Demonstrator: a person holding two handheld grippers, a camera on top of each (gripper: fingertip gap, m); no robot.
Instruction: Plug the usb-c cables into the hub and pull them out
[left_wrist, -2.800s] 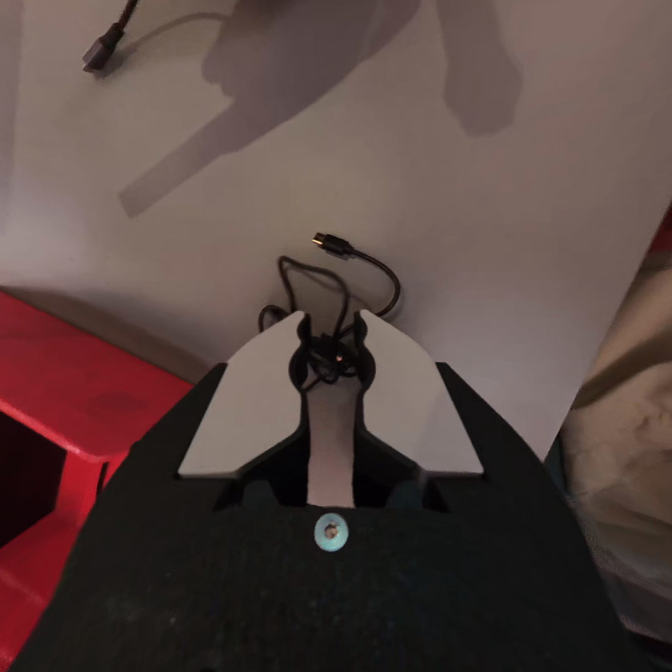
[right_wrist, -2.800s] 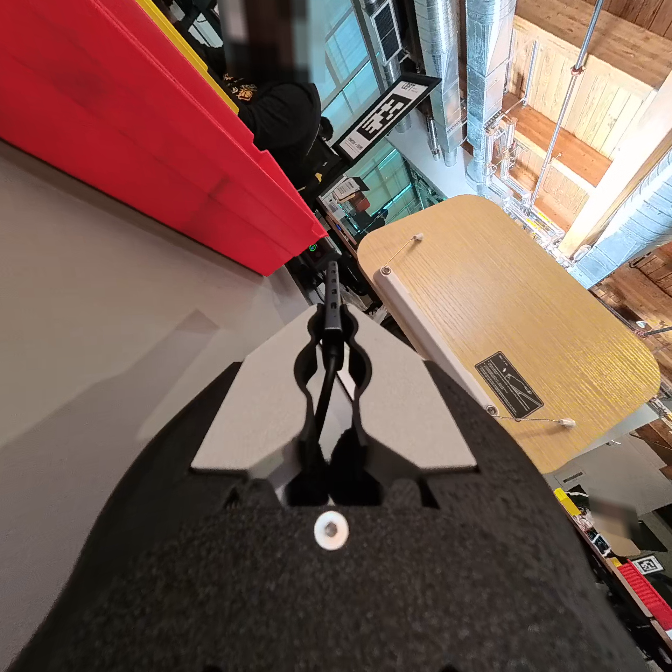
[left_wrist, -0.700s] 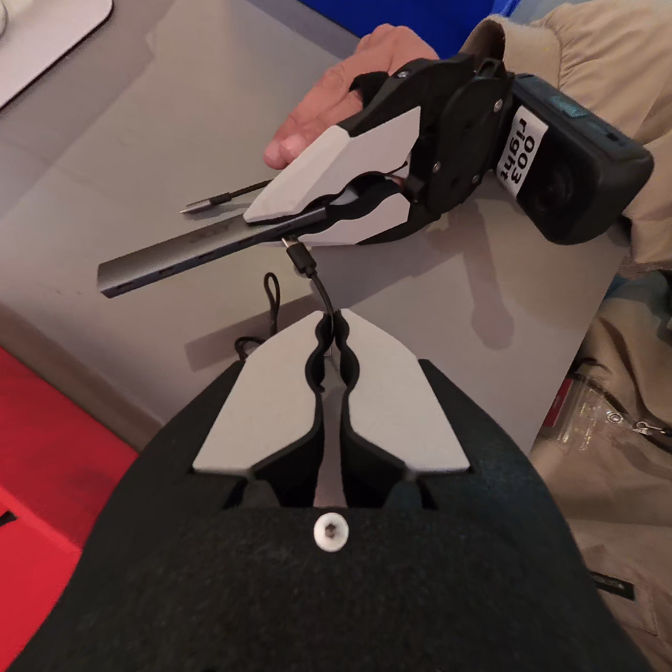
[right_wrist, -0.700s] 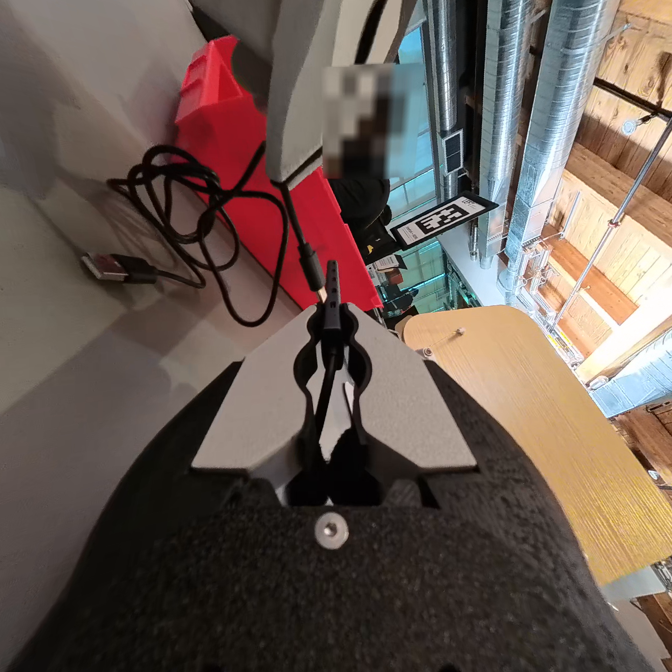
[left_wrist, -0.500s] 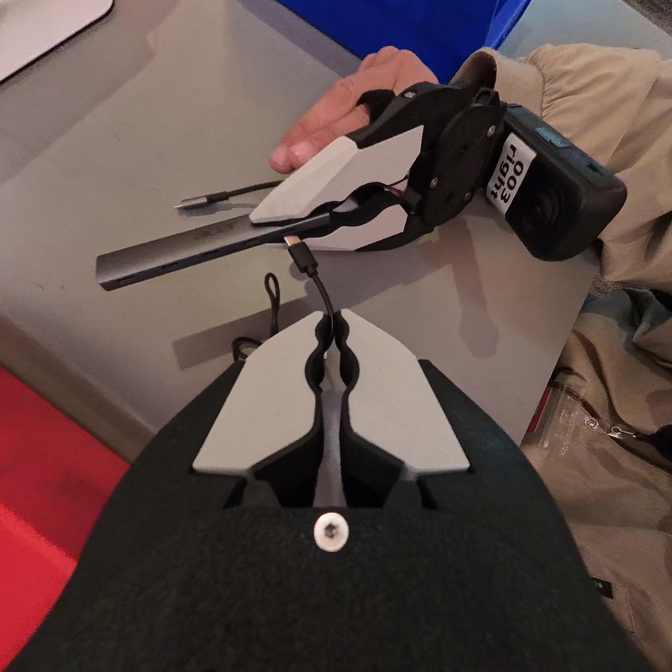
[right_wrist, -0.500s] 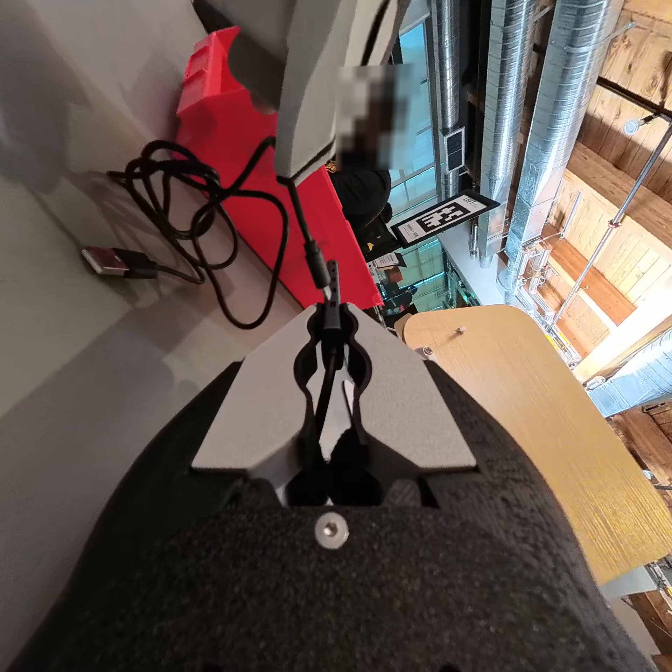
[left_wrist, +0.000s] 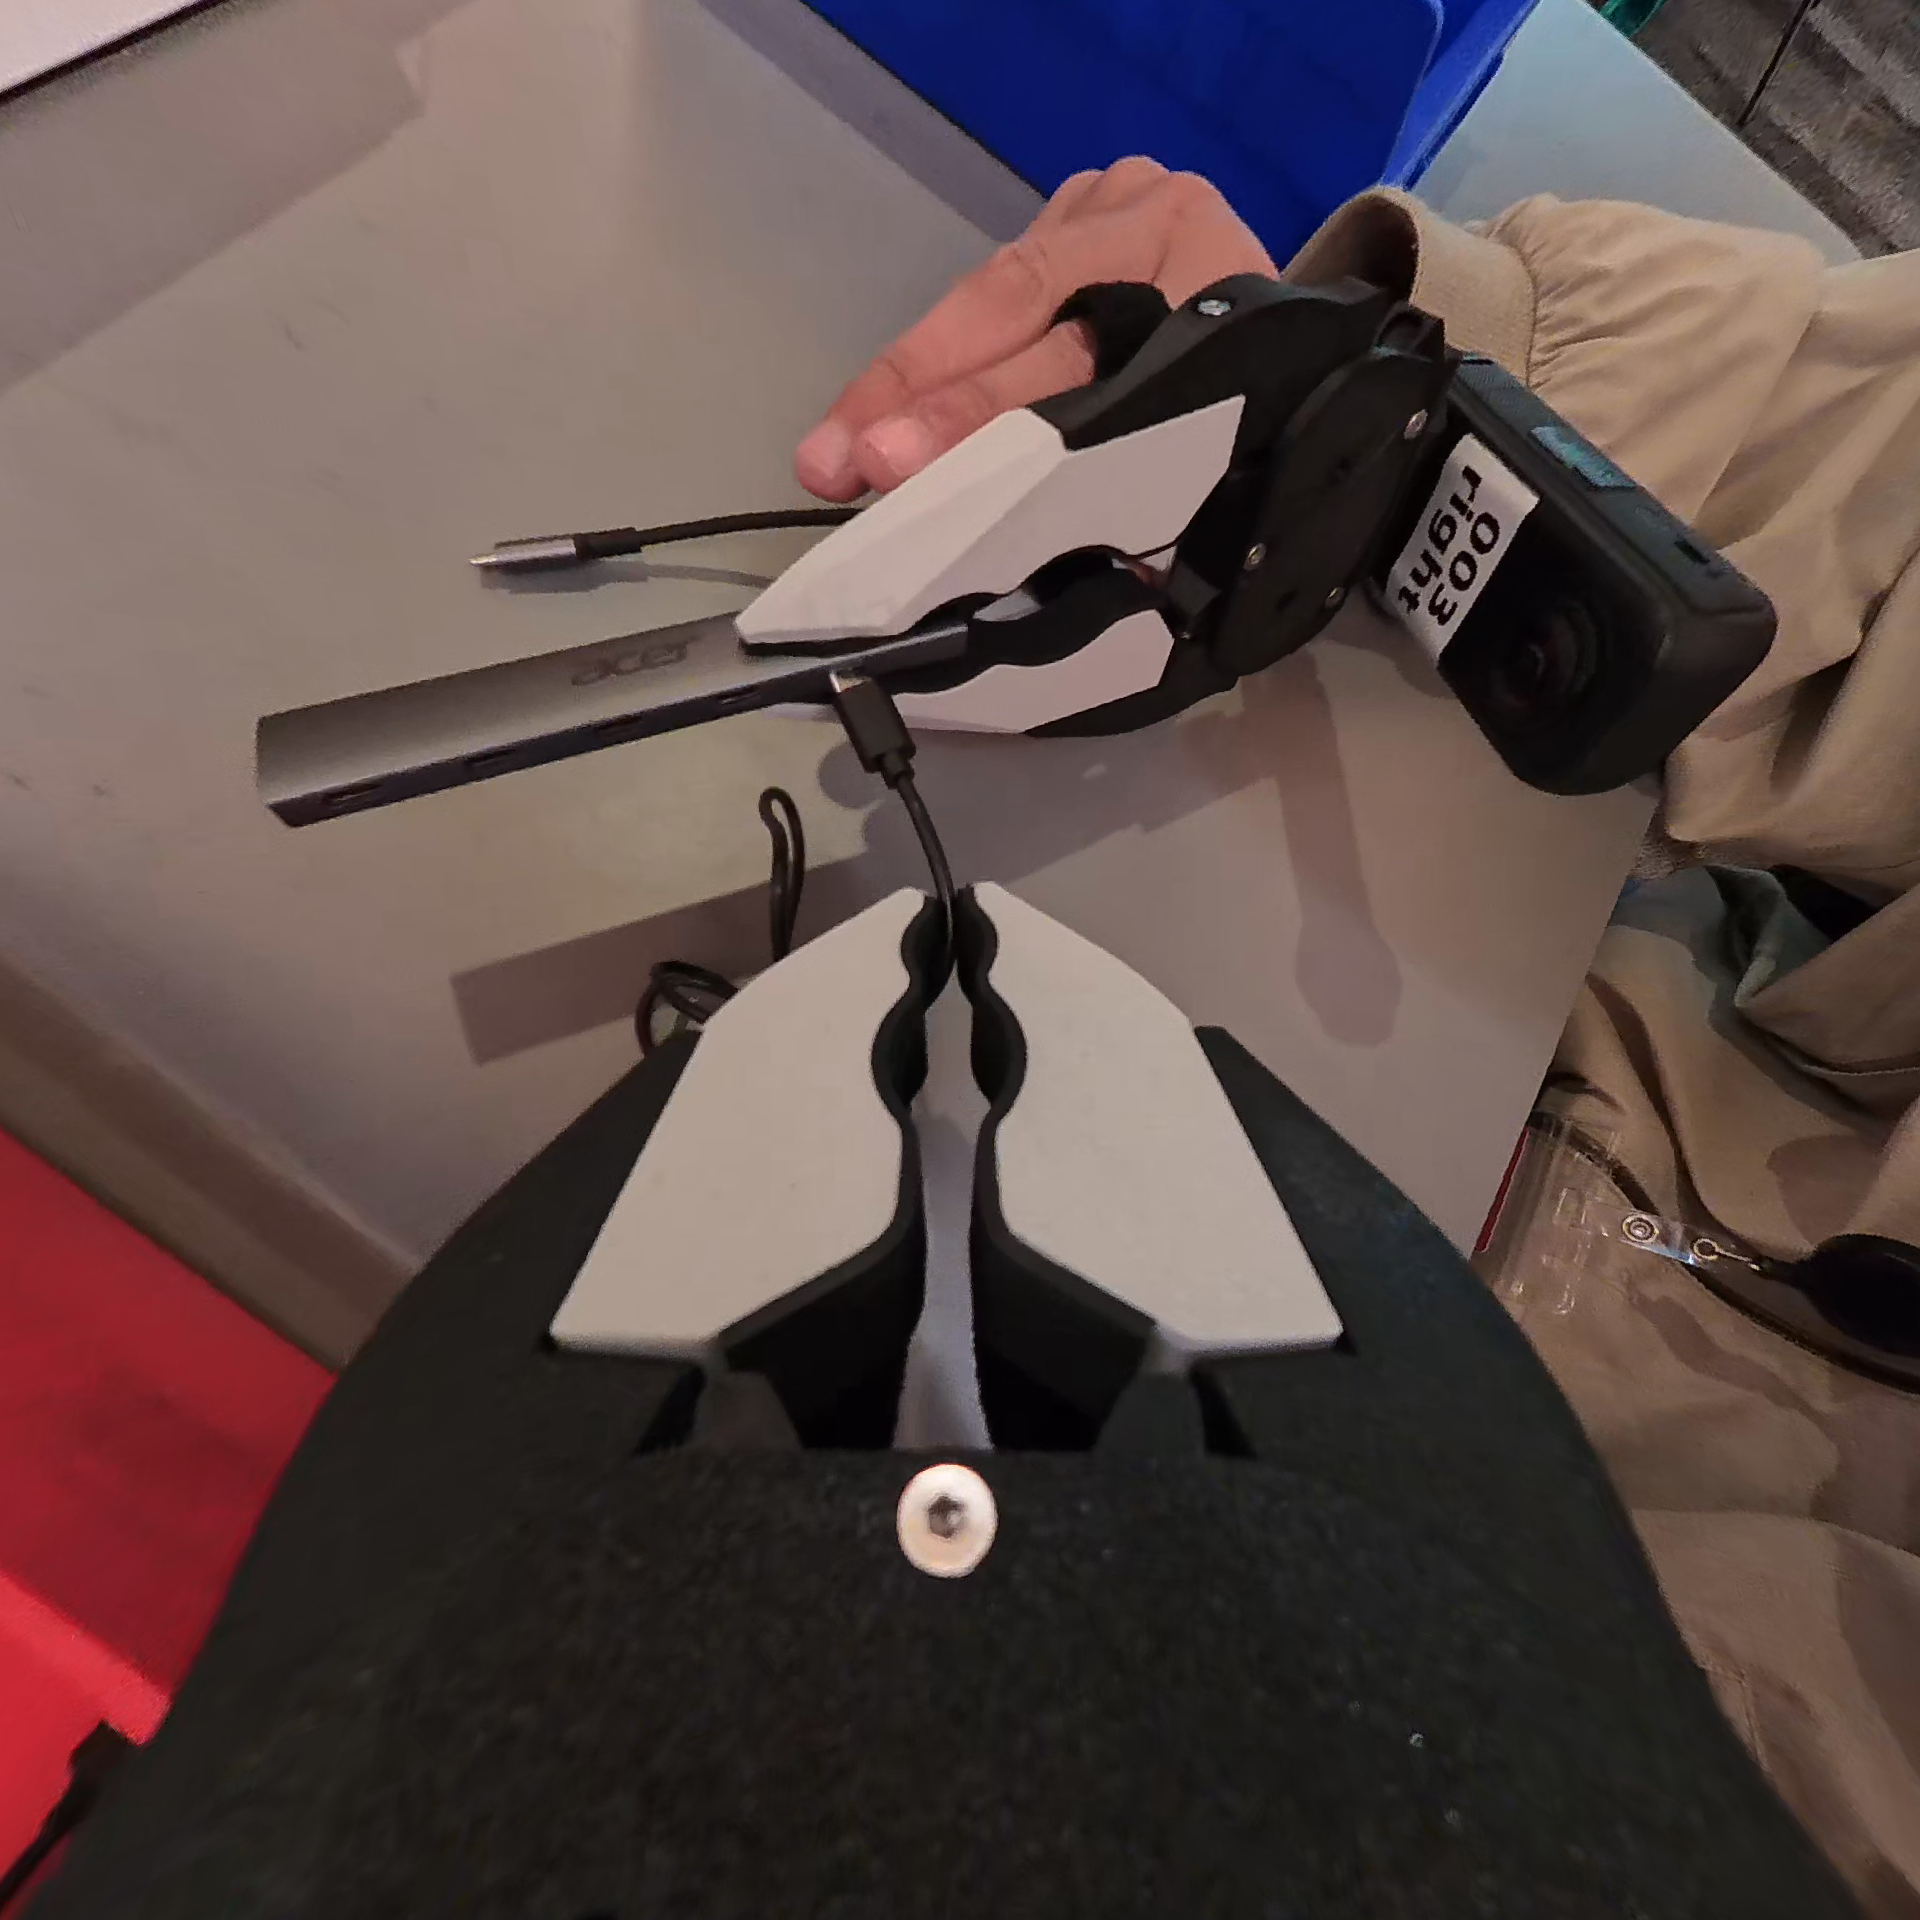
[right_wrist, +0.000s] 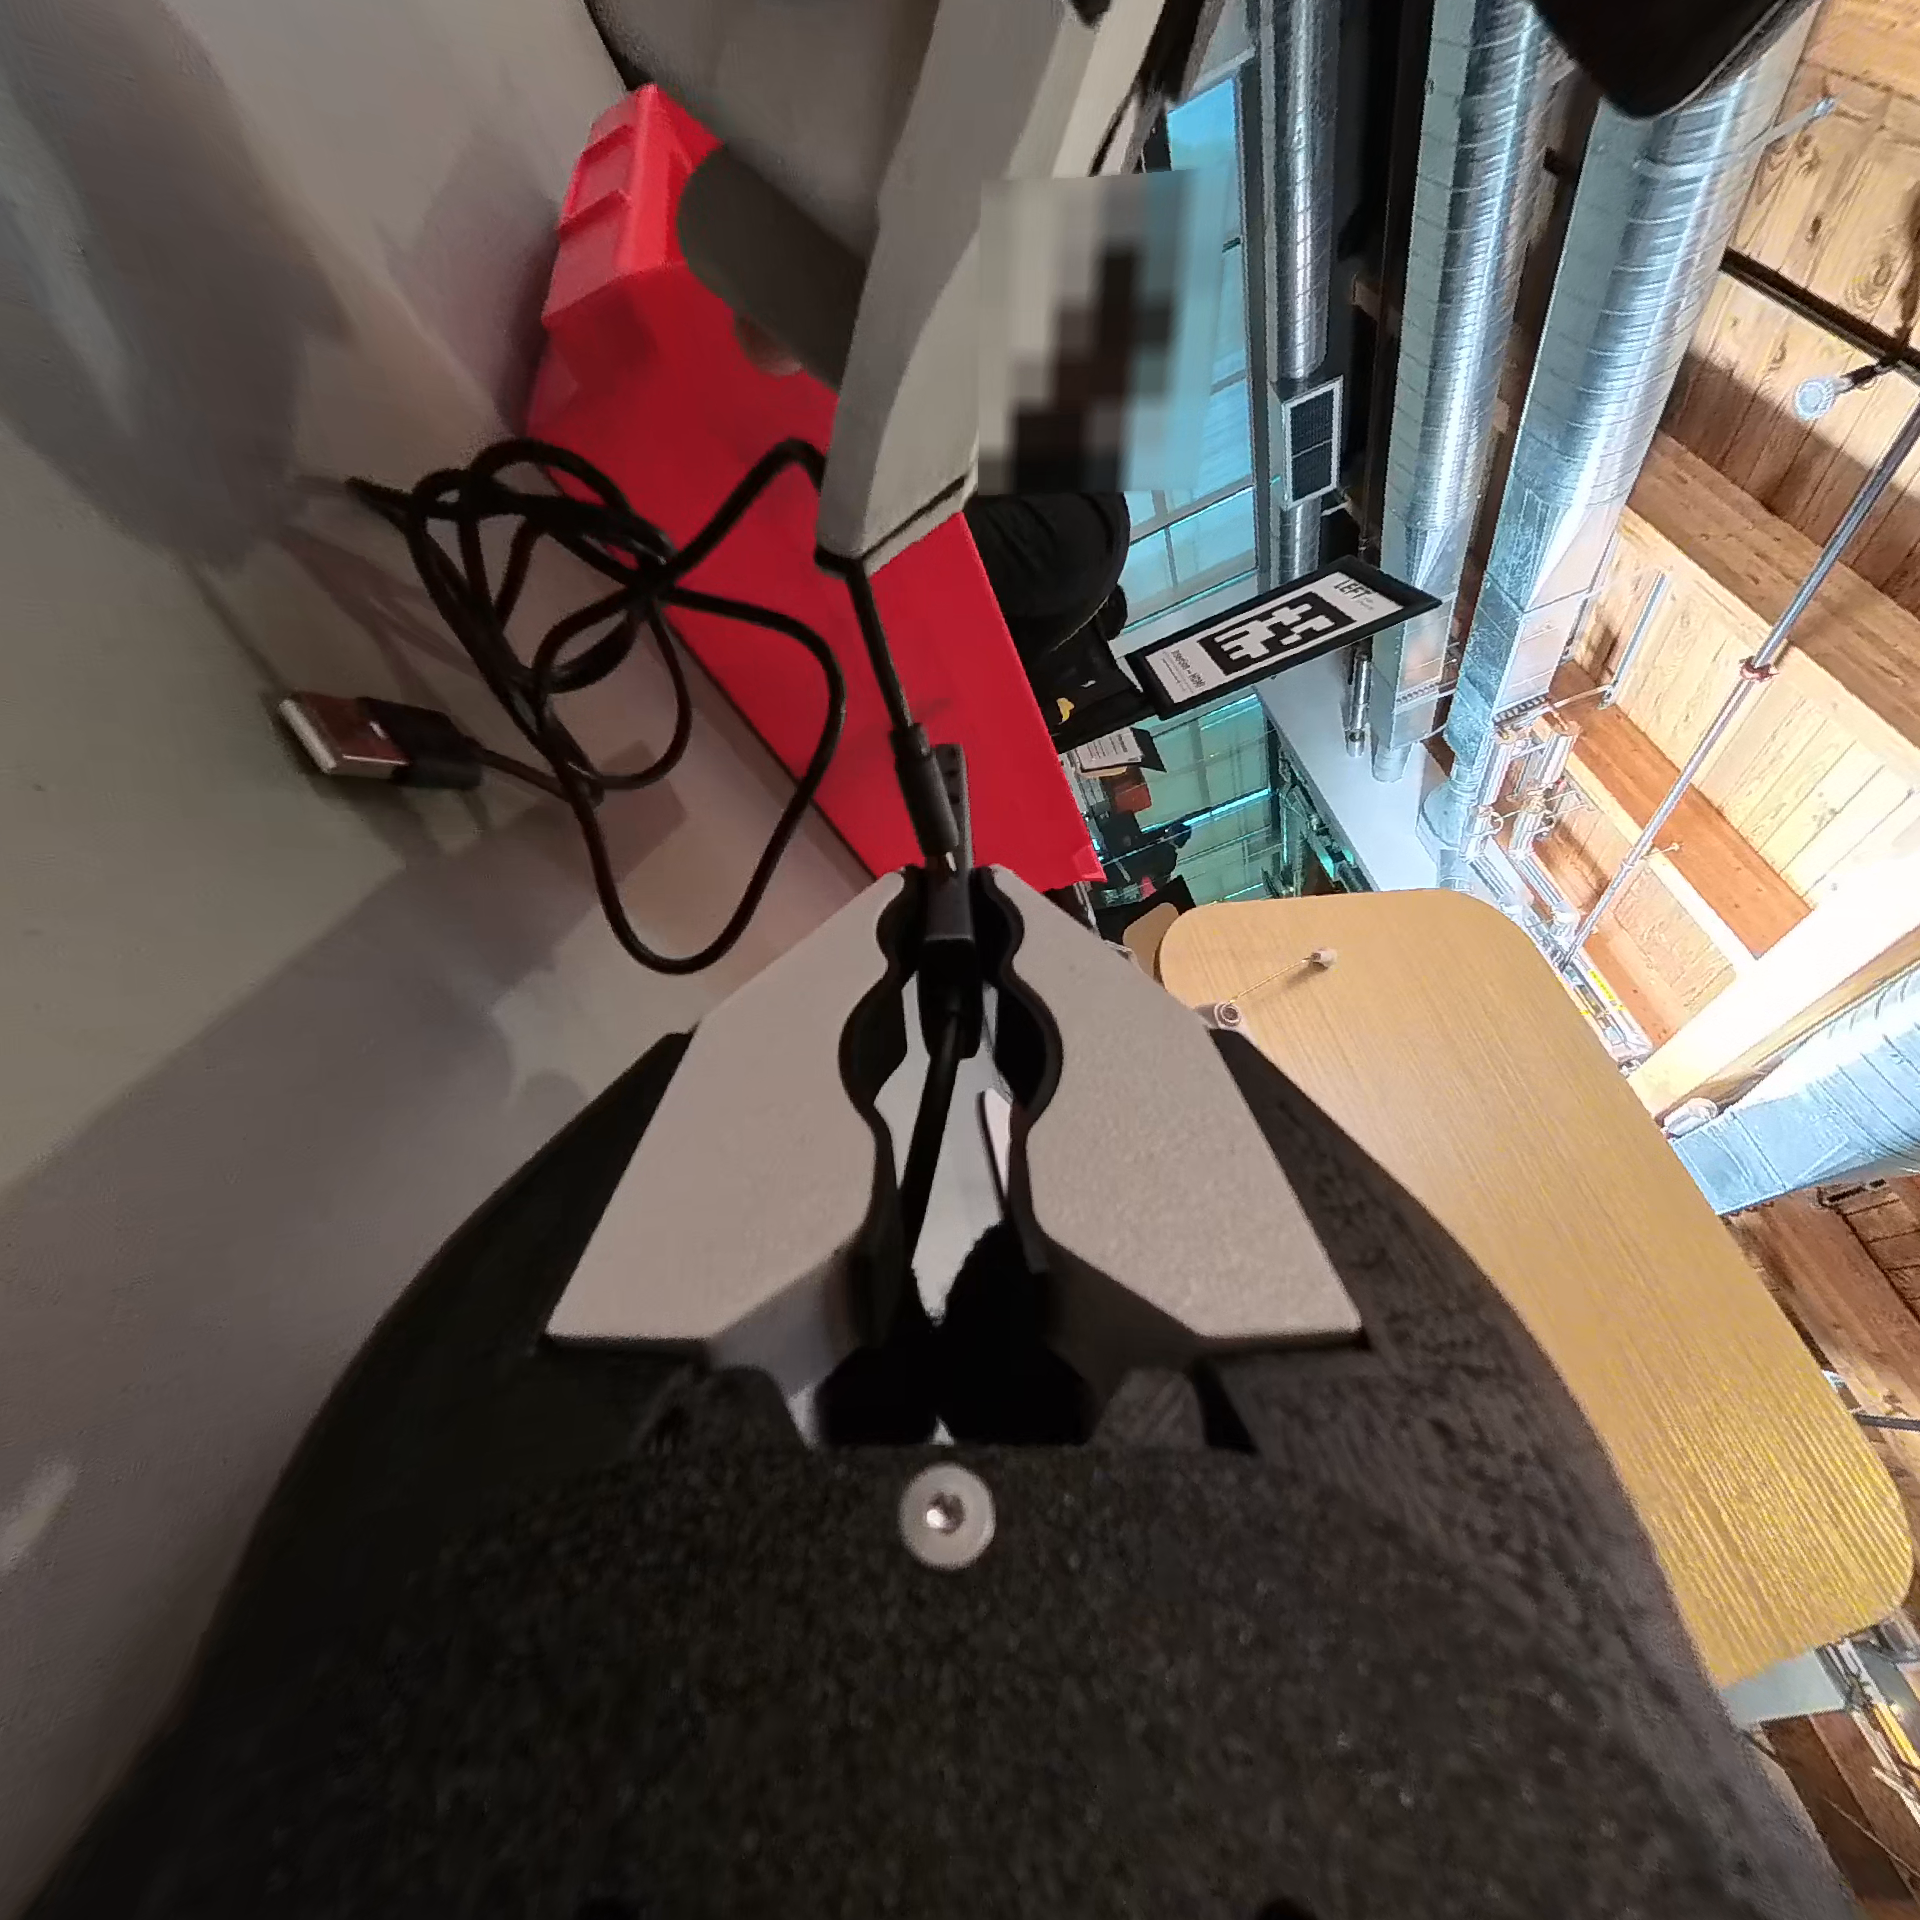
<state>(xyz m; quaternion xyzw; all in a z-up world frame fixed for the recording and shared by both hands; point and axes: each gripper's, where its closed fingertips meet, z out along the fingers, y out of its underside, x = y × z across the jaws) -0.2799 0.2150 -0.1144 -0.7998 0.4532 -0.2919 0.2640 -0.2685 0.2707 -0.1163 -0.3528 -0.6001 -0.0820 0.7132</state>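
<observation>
The left claw (left_wrist: 951, 904) is clenched on a black USB-C cable (left_wrist: 925, 821) just behind its plug (left_wrist: 871, 720). The plug tip meets the side edge of the grey hub (left_wrist: 499, 717), near the end gripped by the right claw (left_wrist: 862, 665); full insertion cannot be confirmed. The right claw is clamped on the hub end, holding the hub above the grey surface (left_wrist: 312, 312). The hub's own short cable (left_wrist: 644, 540) extends leftward, its connector free. In the right wrist view, the remaining black cable lies coiled (right_wrist: 623, 665) on the surface, its USB-A plug (right_wrist: 343, 743) beside a red bin (right_wrist: 727, 520).
</observation>
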